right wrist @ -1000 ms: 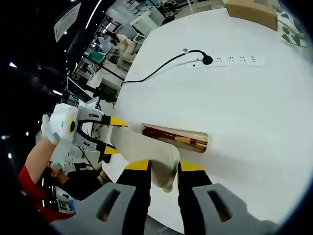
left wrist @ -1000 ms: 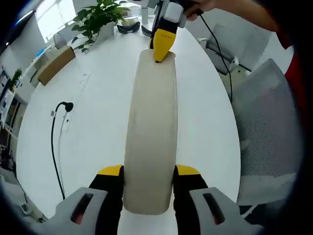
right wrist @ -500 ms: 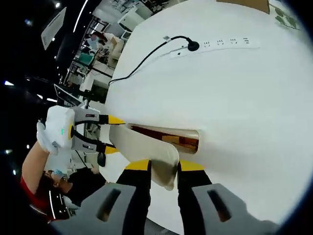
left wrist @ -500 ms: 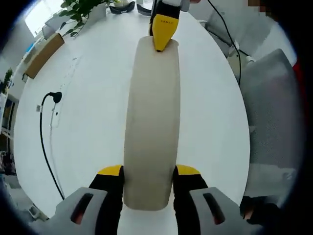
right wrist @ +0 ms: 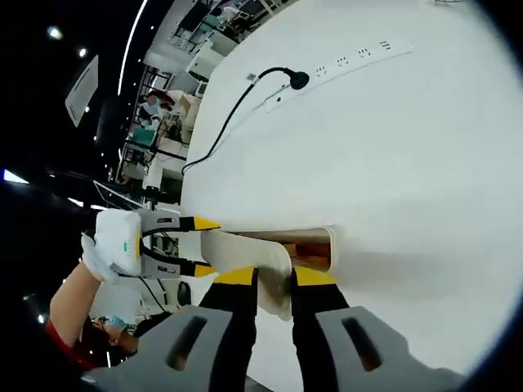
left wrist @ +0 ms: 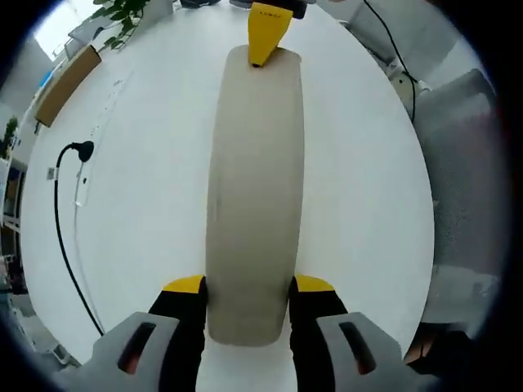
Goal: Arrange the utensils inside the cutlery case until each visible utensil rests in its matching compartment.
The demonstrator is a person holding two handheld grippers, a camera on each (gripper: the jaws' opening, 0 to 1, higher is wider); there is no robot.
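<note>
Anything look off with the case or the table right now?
Nothing spilled or damaged. The beige lid is gripped at opposite ends by the left gripper and right gripper, above the open case, whose contents are mostly hidden.

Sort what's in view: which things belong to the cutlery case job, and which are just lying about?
Job:
- cutlery case lid, gripped at both ends
- case base with utensils inside
- left tongs
- right tongs

Lying about:
- power strip
- black cable
- cardboard box
- plant
- grey chair
</note>
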